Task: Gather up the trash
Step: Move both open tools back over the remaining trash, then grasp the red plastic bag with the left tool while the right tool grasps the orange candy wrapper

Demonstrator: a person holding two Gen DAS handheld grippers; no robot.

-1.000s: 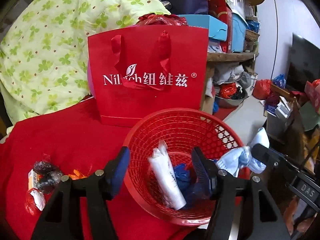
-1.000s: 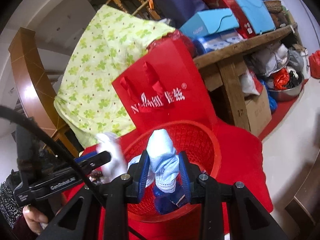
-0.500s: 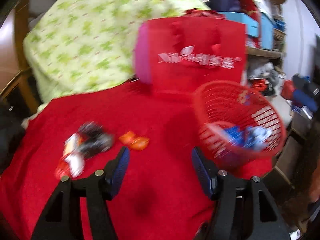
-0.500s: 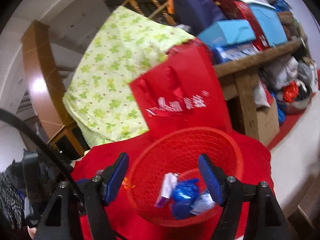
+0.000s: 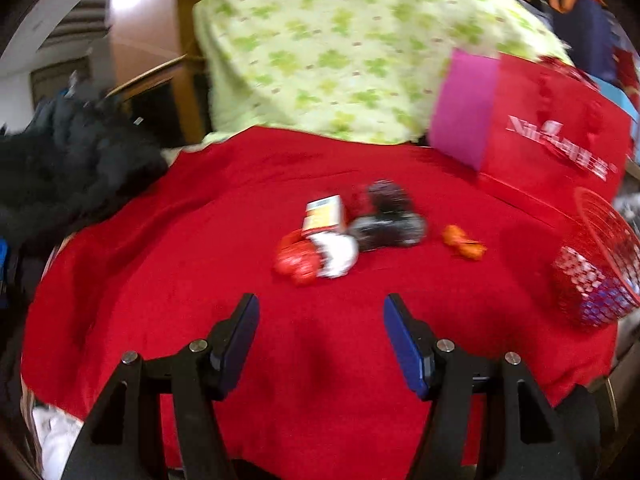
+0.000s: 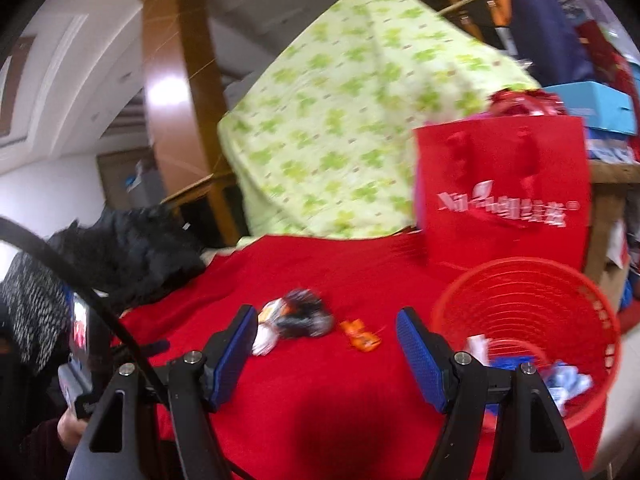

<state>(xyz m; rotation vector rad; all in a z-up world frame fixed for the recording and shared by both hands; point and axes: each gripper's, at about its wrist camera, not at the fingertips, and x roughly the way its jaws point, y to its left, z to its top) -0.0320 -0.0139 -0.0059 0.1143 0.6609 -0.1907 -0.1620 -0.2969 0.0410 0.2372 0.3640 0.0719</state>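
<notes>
Both grippers empty, jaws apart: left gripper (image 5: 320, 340) faces the trash pile (image 5: 344, 232) mid-counter, right gripper (image 6: 326, 354) sits nearer the red basket (image 6: 600, 308), which already holds some pieces. I'd take the pile with the left, one item per grab, starting with the dark wrapper (image 5: 390, 220). Orange scrap (image 5: 464, 242) lies beside it, closer to the basket. Pinch low; avoid snagging the red cloth (image 5: 200, 240).

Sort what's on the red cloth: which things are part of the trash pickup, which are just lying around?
Job:
- red plastic mesh basket
- orange crumpled wrapper
- pile of red, white and black wrappers with a small carton

Lying about:
- red paper gift bag
- green-patterned bedding
- black clothing
</notes>
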